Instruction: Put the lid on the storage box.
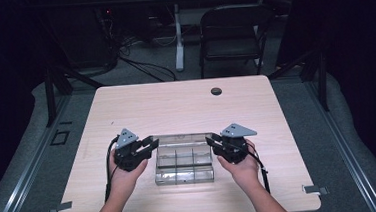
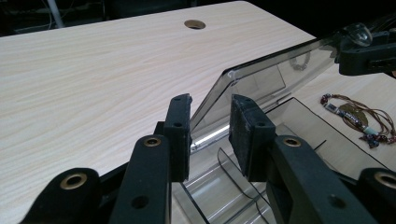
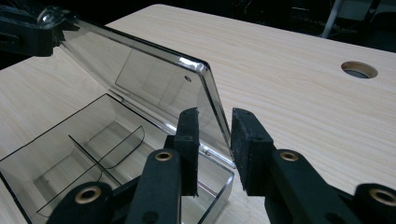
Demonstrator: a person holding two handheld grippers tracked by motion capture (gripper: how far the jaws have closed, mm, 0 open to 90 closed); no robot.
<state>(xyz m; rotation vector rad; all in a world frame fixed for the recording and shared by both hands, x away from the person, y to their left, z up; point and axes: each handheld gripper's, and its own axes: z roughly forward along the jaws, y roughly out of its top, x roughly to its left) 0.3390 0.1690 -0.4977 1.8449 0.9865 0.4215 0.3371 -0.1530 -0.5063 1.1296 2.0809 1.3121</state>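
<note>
The clear compartment box (image 1: pixel 184 164) sits low in the middle of the high view, between both hands, its hinged lid (image 3: pixel 154 79) raised at a slant. The left gripper (image 2: pixel 211 116) and right gripper (image 3: pixel 215 126) each straddle a side edge of that lid, jaws apart and not pressing it. The lid is mid-swing; next likely calls for both guiding it evenly
</note>
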